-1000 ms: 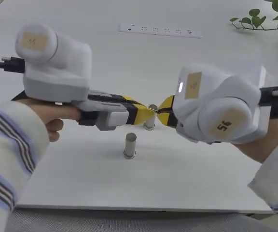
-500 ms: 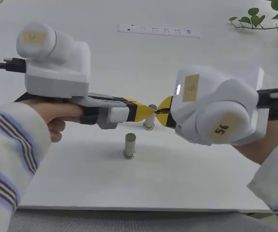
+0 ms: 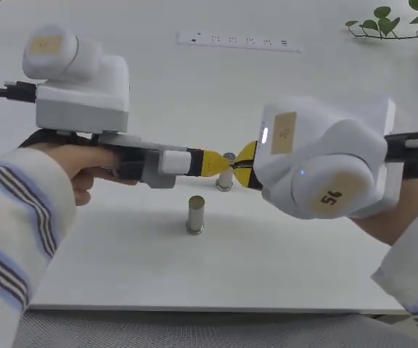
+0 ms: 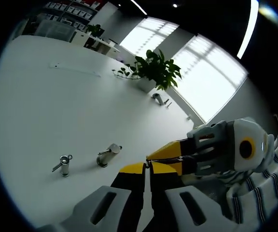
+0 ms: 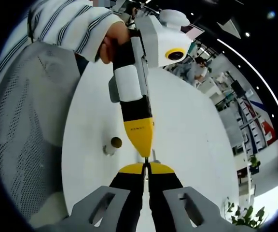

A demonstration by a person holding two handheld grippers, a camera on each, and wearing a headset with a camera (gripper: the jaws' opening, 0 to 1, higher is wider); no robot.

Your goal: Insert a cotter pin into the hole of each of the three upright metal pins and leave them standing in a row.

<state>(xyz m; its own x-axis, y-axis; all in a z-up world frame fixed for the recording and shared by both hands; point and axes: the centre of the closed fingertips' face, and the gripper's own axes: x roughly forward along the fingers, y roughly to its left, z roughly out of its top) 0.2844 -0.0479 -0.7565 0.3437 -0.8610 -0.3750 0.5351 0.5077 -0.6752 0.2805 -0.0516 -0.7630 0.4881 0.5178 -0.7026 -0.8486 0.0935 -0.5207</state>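
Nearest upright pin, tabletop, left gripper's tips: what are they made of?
Upright pin: metal, likely steel, by its grey sheen and bright highlight. Tabletop: white matte laminate or painted board; soft reflections, core hidden. Left gripper tips: yellow-and-black plastic or rubber, cannot tell which.

The left gripper points in from the frame's left and the right gripper from the right, both pinched closed, tips meeting mid-frame.
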